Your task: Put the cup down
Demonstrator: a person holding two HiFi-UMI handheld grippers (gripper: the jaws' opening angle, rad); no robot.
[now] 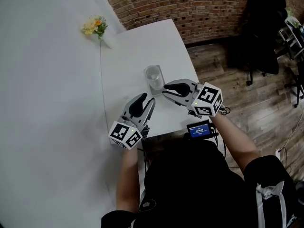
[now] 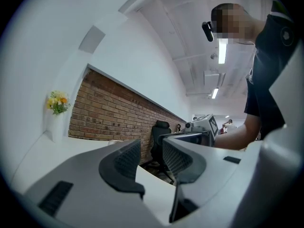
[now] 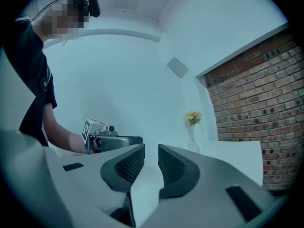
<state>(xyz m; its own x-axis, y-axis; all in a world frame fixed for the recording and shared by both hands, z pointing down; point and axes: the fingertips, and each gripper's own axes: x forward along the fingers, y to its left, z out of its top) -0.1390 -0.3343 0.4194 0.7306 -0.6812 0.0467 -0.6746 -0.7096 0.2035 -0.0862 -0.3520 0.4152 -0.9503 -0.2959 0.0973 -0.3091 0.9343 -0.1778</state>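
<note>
A clear, empty cup [image 1: 154, 77] stands upright on the white table [image 1: 137, 46], free of both grippers. My right gripper [image 1: 166, 89] lies just right of and below the cup, its jaws pointing left towards it, close together with nothing between them. My left gripper [image 1: 147, 100] sits lower and to the left, near the table's front edge, jaws pointing up and right. In the left gripper view the left gripper [image 2: 152, 158] has its ribbed pads [image 2: 124, 161] nearly together and empty. The right gripper view shows the same of the right gripper [image 3: 151, 161].
A small vase of yellow flowers [image 1: 95, 26] stands at the table's far left by the white wall. The table's right edge drops to a wooden floor [image 1: 237, 80] with a black office chair [image 1: 261, 32]. A small lit screen [image 1: 199, 129] hangs by the person's right forearm.
</note>
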